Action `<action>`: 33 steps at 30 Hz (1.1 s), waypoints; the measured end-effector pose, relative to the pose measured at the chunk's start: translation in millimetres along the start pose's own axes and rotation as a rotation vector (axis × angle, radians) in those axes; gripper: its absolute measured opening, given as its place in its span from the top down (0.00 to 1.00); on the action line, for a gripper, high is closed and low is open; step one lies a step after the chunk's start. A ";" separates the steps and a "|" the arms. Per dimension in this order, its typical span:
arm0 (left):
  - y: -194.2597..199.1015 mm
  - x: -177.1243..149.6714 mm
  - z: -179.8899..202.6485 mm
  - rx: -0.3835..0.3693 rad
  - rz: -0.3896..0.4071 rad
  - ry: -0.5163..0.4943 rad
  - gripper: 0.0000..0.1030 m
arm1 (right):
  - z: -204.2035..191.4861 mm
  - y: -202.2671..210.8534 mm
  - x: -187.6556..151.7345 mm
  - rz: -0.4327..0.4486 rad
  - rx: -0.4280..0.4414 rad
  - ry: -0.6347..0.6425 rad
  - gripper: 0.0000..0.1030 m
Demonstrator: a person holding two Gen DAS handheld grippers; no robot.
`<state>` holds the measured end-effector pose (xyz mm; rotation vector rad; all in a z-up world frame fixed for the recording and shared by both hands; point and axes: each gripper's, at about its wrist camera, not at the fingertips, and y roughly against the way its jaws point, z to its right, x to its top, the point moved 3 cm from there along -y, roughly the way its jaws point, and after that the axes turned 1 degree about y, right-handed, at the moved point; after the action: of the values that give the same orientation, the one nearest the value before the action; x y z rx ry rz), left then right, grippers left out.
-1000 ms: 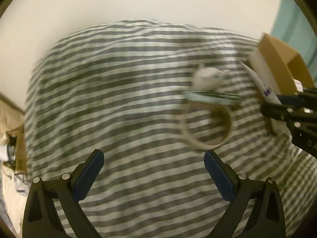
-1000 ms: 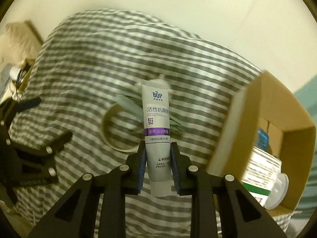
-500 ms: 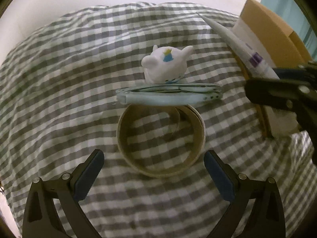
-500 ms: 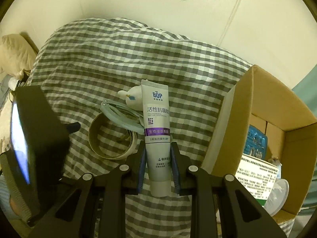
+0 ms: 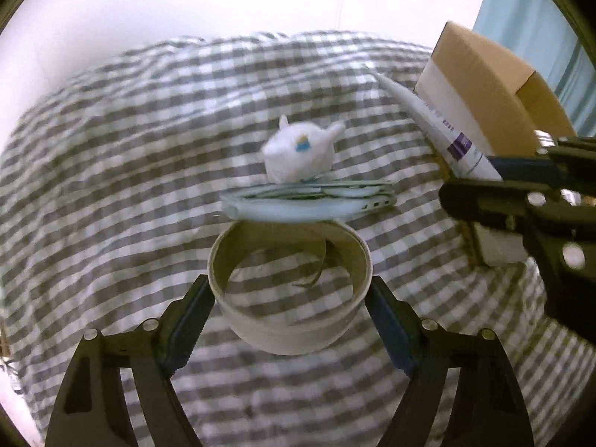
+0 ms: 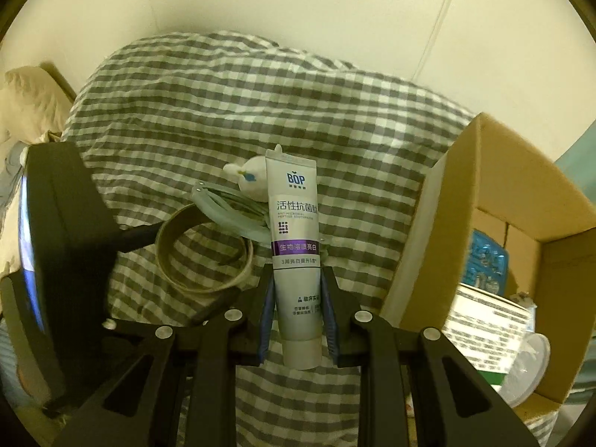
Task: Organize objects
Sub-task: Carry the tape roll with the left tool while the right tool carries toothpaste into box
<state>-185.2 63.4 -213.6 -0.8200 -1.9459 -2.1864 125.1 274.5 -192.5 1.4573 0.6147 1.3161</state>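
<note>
Clamping from both sides, my left claw [image 5: 288, 298] has its blue pads against the outer wall of the cardboard tape ring [image 5: 289, 290] on the gray checked bedspread [image 5: 130, 149]. Just beyond the ring lies a pale blue hanger [image 5: 309, 203], its near edge resting over the ring's far rim, with a small white whale toy [image 5: 298, 154] behind it. Farther right, my right claw [image 6: 298, 313] is closed on a BOP toothpaste tube [image 6: 296, 246], cap toward me, left of the open cardboard box [image 6: 484, 201].
</note>
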 end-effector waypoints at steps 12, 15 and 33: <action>103.3 -6.8 6.9 0.014 0.035 0.031 0.19 | 7.0 86.9 -11.8 0.103 -0.017 -0.036 0.78; 131.3 4.3 14.5 0.008 0.087 0.040 0.19 | 16.5 117.0 -16.8 0.146 -0.032 -0.056 0.78; 188.5 85.5 124.5 -0.175 0.321 -0.015 0.19 | 128.8 207.7 -43.8 0.285 -0.137 -0.243 0.78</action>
<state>-139.0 171.0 -2.3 -1.0912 -1.5154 -2.1765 180.2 121.7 -4.7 1.6010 0.1587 1.3402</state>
